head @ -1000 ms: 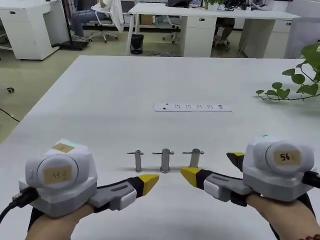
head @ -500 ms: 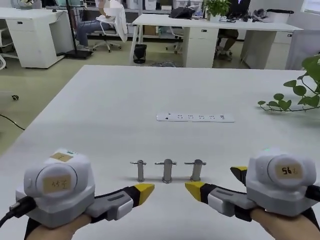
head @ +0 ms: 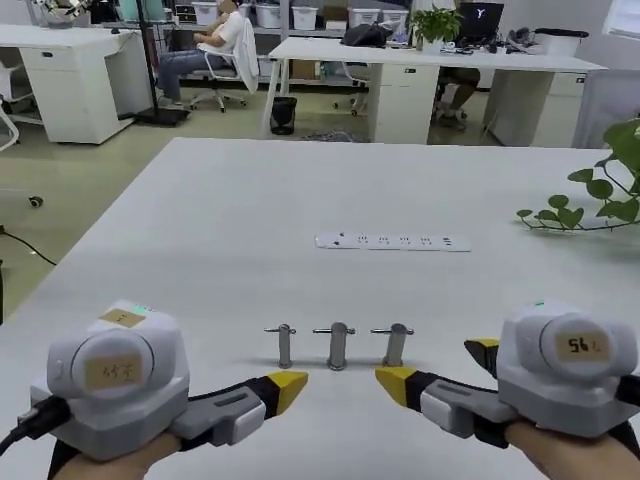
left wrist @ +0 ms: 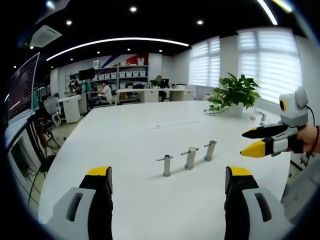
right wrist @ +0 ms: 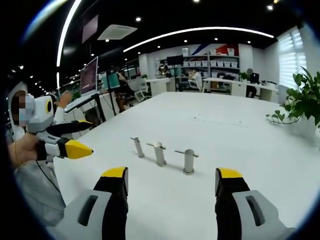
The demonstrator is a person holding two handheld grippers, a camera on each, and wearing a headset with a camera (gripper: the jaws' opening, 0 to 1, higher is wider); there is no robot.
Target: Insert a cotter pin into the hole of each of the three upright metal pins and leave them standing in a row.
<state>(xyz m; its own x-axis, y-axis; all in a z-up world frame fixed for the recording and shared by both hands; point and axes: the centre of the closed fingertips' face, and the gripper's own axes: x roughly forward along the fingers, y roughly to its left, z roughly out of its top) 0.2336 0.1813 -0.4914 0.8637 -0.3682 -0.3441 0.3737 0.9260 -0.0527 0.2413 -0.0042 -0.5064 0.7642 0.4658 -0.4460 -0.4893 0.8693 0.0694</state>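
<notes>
Three upright metal pins stand in a row on the white table (head: 200, 260): the left pin (head: 285, 345), the middle pin (head: 337, 345) and the right pin (head: 396, 343). Each has a thin cotter pin crosswise through its top. The same row shows in the left gripper view (left wrist: 190, 157) and in the right gripper view (right wrist: 159, 153). My left gripper (head: 235, 370) is open, just short of the row on the left, with nothing between its fingers. On the right of the row my right gripper (head: 437, 368) is also open and holds nothing. Neither gripper touches a pin.
A white power strip (head: 393, 242) lies flat farther back on the table. A leafy plant (head: 590, 190) reaches in at the right edge. Beyond the table are office desks (head: 420, 60) and a seated person (head: 215, 45).
Both grippers have drawn slightly back from the row and a little apart. The head camera has tilted up. The three pins have not moved.
</notes>
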